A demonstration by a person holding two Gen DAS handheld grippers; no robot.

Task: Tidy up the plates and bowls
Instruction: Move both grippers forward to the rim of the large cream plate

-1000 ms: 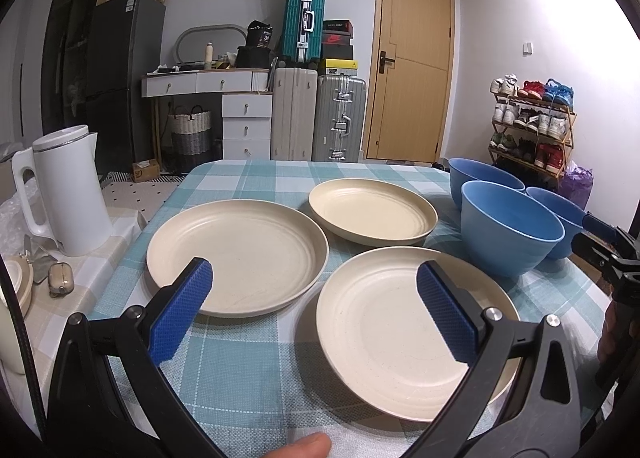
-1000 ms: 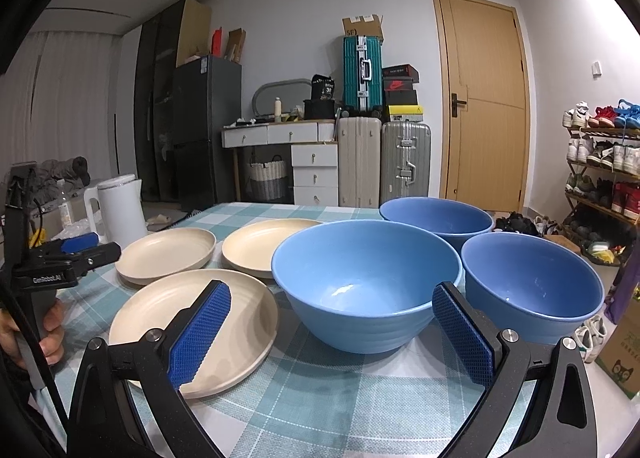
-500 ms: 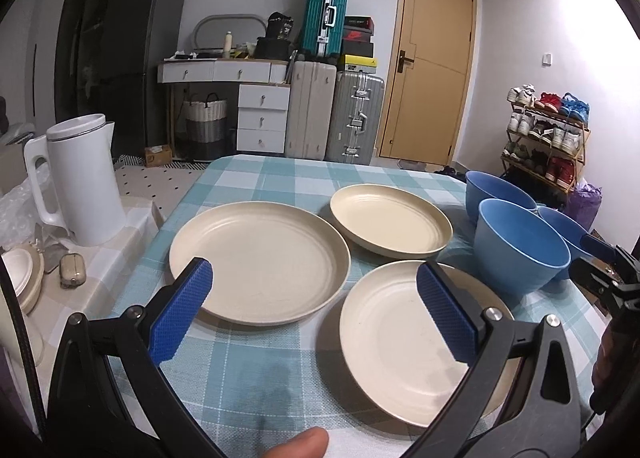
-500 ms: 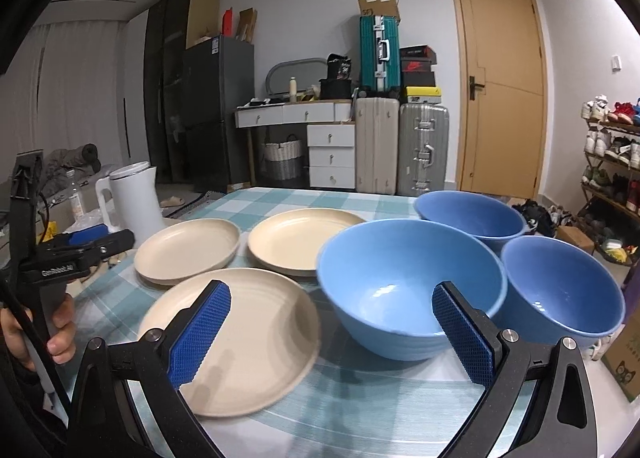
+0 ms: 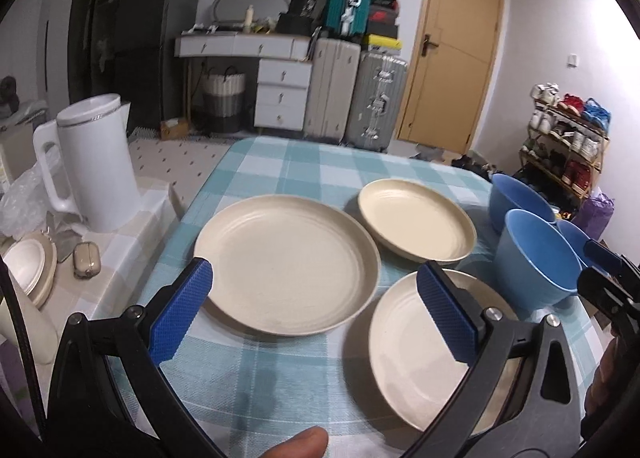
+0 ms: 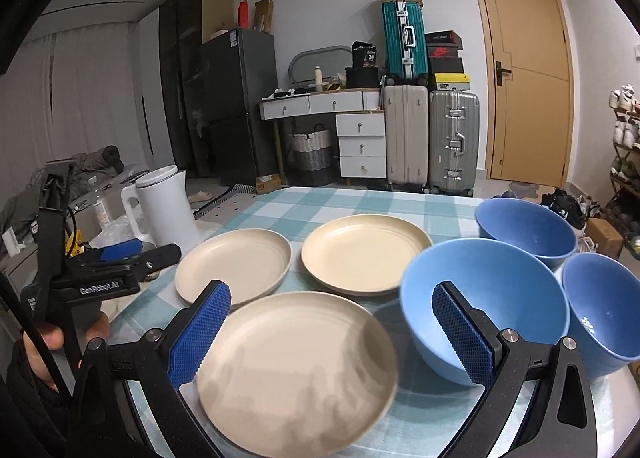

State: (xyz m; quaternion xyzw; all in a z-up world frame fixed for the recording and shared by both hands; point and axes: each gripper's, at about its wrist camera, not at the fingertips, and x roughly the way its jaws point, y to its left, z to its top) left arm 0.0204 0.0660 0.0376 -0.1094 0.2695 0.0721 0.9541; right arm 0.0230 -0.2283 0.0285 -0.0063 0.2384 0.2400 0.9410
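— Checked tablecloth (image 5: pixel 280 166), cluttered room behind; where do the tools stand?

— Left gripper (image 5: pixel 316 314) hangs with its blue pads wide apart, holding nothing, over the near-left plate (image 5: pixel 286 264). Right gripper (image 6: pixel 332 332) is likewise spread and empty, framing the nearest plate (image 6: pixel 296 370).

— And the rest?

— A third plate (image 6: pixel 366 252) sits further back, apart from the others. Three blue bowls cluster on the right: a near bowl (image 6: pixel 484 298), a far bowl (image 6: pixel 526 228), and an outer bowl (image 6: pixel 608 306).

— How would you stack well?

— I'd pinch a plate by its rim, lift it level, and centre it on another before letting go; nest the bowls afterward.

— Anything unclear?

— The nearest plate is blurred, its front edge hidden behind the tool. Whether the bowls touch, I can't tell.
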